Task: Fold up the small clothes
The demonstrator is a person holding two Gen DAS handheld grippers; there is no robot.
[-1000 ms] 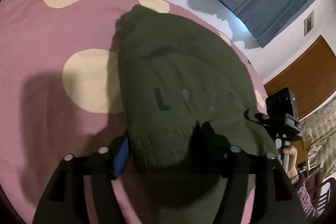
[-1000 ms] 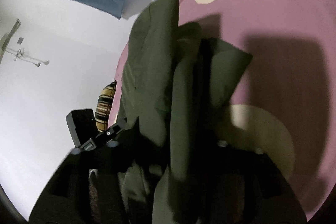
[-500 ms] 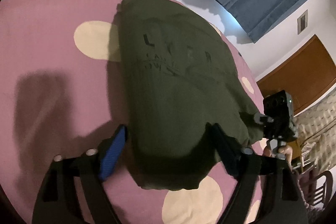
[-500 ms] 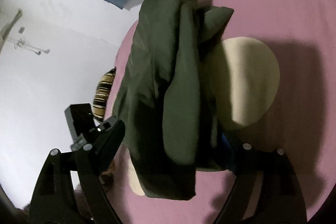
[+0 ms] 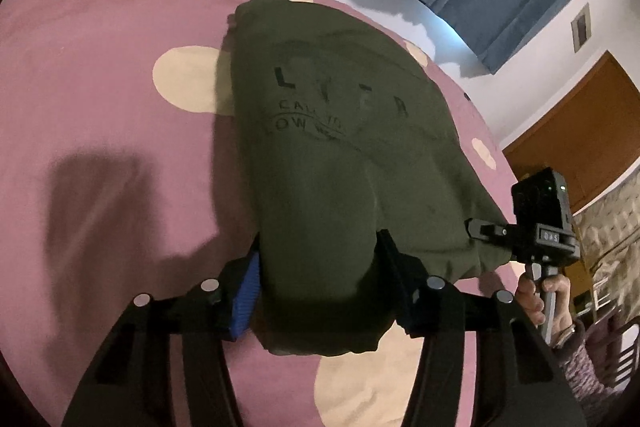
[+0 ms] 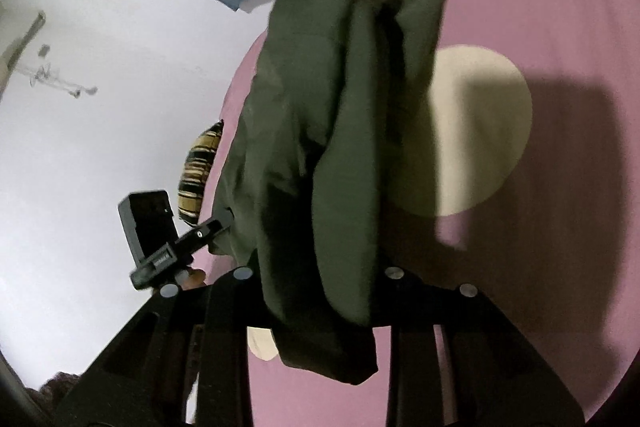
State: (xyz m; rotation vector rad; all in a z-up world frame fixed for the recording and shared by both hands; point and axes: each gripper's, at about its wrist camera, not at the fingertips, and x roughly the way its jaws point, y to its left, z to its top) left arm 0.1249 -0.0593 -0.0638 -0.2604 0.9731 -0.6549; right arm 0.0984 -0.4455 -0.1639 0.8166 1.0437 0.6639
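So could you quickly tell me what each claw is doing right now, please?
Left claw: closing, green garment between its fingers.
Right claw: closing on the same garment's bunched edge.

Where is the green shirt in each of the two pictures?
Left wrist view: the green shirt fills the middle, black letters facing up, its near edge between the left tongs, which are closing.
Right wrist view: the green shirt stands edge-on in the middle, a bunched fold between the closing right tongs.
Shared landmark: the pink bedsheet with cream spots.
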